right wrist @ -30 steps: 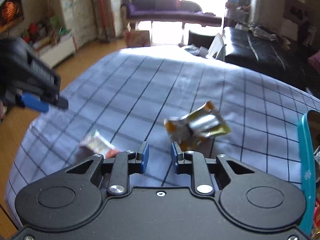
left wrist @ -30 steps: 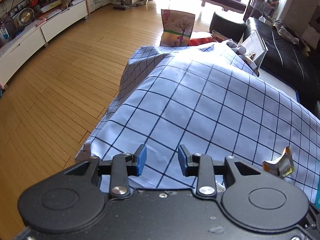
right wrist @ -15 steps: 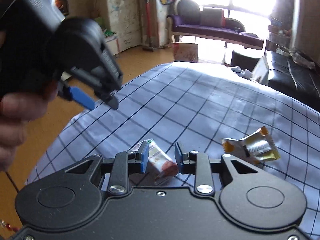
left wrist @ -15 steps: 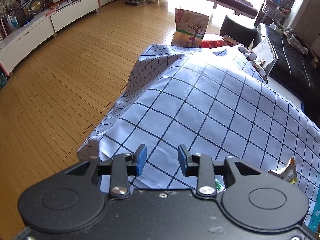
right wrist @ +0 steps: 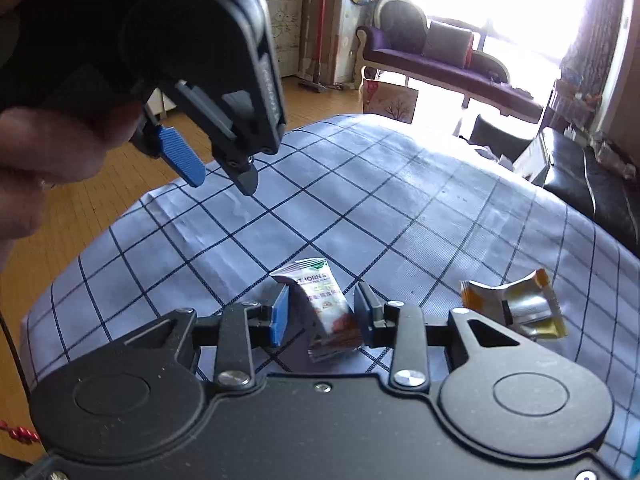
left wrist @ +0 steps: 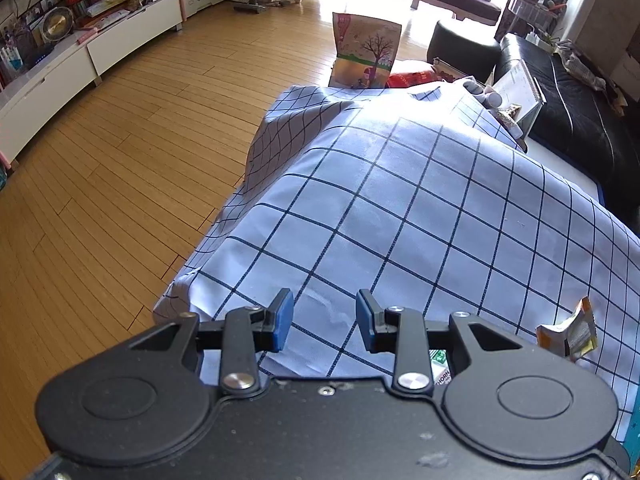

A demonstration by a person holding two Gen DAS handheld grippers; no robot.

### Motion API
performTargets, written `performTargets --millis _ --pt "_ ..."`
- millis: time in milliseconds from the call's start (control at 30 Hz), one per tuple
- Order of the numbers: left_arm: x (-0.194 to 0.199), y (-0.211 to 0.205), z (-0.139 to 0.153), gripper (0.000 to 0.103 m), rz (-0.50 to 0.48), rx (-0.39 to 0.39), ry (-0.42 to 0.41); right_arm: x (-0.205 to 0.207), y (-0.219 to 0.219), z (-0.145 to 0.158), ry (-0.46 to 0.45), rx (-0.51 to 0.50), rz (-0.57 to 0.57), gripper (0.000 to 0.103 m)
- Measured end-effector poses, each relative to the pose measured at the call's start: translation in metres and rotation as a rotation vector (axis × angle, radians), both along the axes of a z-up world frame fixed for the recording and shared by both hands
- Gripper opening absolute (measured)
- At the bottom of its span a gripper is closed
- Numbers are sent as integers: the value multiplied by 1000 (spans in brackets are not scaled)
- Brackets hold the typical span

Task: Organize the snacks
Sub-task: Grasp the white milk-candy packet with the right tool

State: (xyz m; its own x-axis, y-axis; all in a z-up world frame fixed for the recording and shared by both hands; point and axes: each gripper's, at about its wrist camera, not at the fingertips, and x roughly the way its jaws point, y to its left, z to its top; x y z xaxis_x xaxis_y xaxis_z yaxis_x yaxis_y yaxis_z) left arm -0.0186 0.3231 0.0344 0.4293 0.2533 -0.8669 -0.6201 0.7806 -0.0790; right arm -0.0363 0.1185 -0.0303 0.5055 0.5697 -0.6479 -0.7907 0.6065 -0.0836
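Snack packet (right wrist: 326, 304) between opening right claw (right wrist: 320, 312) pads; orange wrapper (right wrist: 516, 306) near; left claw (left wrist: 324, 318) empty, ajar.

The white snack packet (right wrist: 326, 304) lay between the right gripper's (right wrist: 322, 314) opening jaws, its lower end hidden behind the gripper body — whether the right pad touched it could not be told. In the left wrist view only a green-and-white scrap of that packet (left wrist: 439, 364) showed through the left gripper (left wrist: 324, 320). The orange-and-silver wrapper's (right wrist: 516, 306) print was too small to read. A teal rim (left wrist: 634, 432) was cut off by the edge — what it belonged to was unclear.
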Motion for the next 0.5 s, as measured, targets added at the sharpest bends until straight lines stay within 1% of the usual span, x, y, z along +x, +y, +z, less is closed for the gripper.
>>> performTargets --millis 67,133,167,333,500 --pt "3 -3 -1 35 -10 -3 0 1 -4 1 14 3 -6 43" --pt "5 -7 -1 35 -27 -10 -5 0 -8 2 14 -9 0 34" --pt "6 -10 -1 35 -38 -11 -8 -1 -11 2 16 -19 0 33" --pt "14 -29 -2 35 -111 1 -20 -5 -31 4 16 -68 -22 32" --pt "26 -54 -6 35 -189 -2 -31 3 -51 7 24 -100 -100 32"
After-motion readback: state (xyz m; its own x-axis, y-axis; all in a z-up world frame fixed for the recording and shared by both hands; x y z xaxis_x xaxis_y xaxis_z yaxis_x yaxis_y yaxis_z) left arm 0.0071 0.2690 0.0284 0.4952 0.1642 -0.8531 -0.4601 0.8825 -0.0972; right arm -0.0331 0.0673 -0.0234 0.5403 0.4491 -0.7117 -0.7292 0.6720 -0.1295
